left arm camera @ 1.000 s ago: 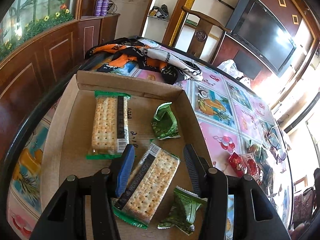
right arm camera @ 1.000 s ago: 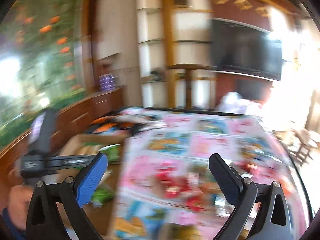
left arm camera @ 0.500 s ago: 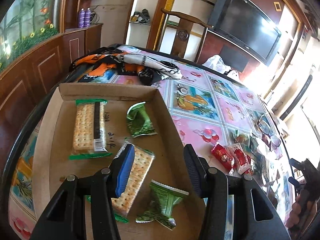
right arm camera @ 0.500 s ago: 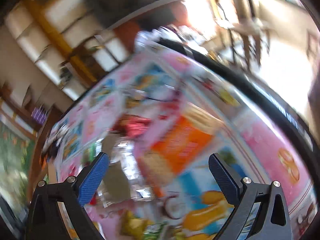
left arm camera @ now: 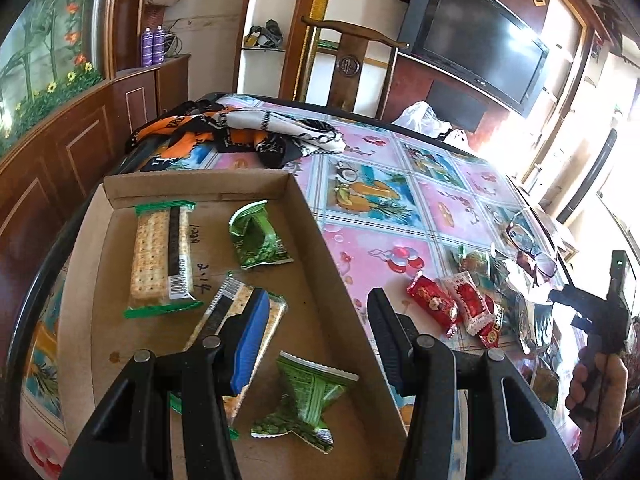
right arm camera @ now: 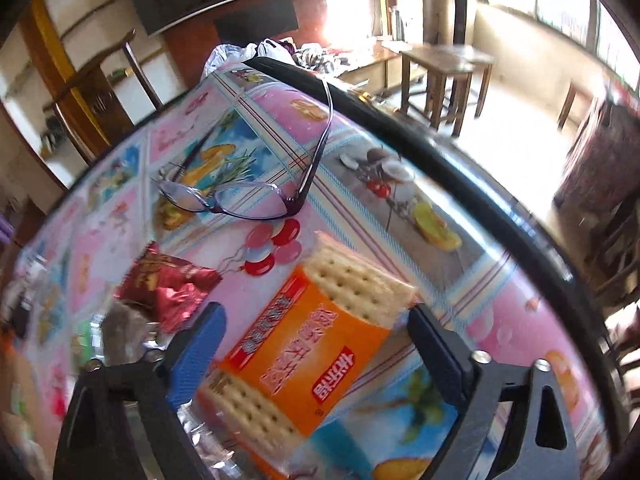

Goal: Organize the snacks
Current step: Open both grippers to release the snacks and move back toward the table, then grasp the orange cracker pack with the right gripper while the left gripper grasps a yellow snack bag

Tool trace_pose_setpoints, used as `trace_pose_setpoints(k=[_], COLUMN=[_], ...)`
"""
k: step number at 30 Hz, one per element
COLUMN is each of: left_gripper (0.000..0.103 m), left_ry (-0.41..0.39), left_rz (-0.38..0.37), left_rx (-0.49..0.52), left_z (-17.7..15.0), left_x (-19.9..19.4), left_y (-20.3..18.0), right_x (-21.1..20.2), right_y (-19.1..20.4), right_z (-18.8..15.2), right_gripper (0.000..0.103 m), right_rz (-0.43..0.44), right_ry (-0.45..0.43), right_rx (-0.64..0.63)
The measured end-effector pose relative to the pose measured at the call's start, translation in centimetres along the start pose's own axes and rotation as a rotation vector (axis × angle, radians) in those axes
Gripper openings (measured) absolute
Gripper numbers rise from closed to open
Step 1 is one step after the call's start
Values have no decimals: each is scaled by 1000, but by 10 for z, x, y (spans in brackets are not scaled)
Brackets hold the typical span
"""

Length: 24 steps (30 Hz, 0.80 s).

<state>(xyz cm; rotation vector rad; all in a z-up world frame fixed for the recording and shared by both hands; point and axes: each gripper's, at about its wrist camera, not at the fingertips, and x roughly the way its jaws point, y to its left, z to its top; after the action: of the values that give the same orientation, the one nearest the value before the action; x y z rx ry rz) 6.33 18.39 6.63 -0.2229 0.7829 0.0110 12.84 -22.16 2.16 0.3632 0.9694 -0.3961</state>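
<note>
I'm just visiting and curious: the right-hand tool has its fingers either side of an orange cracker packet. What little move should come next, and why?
Probably finish closing. The right gripper straddles the orange cracker packet, which lies flat on the table, and its jaws are closing but seem not yet to press it. Once pinched, it could join the green packets in the cardboard box.

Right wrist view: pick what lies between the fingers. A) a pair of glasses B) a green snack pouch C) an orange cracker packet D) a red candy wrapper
C: the orange cracker packet lies on the table between the closing fingers of the right gripper; the glasses and the red wrapper lie beyond them.
</note>
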Motion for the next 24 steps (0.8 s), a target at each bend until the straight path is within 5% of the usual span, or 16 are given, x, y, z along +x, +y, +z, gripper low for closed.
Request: trace_pose_setpoints(k=[5, 11, 14, 19, 24], left_gripper=[50, 50, 61, 70, 70], left_ry=[-24, 41, 100, 150, 191], left_rz=[-51, -226, -328, -310, -230], left_rx=[35, 191, 368, 598, 618], left_z=[-2, -18, -43, -84, -93], left_x=[-9, -10, -11, -1, 20], left_y=[-12, -62, -111, -164, -168], right_x=[-5, -21, -25, -28, -30], right_y=[-7, -29, -36, -37, -35], right_z=[-7, -22, -28, -34, -37], right_gripper=[58, 56, 56, 56, 56], right_rz=[-29, 65, 167, 198, 203], right_ry=[-8, -2, 0, 4, 9], right_rx=[-83, -113, -108, -123, -129])
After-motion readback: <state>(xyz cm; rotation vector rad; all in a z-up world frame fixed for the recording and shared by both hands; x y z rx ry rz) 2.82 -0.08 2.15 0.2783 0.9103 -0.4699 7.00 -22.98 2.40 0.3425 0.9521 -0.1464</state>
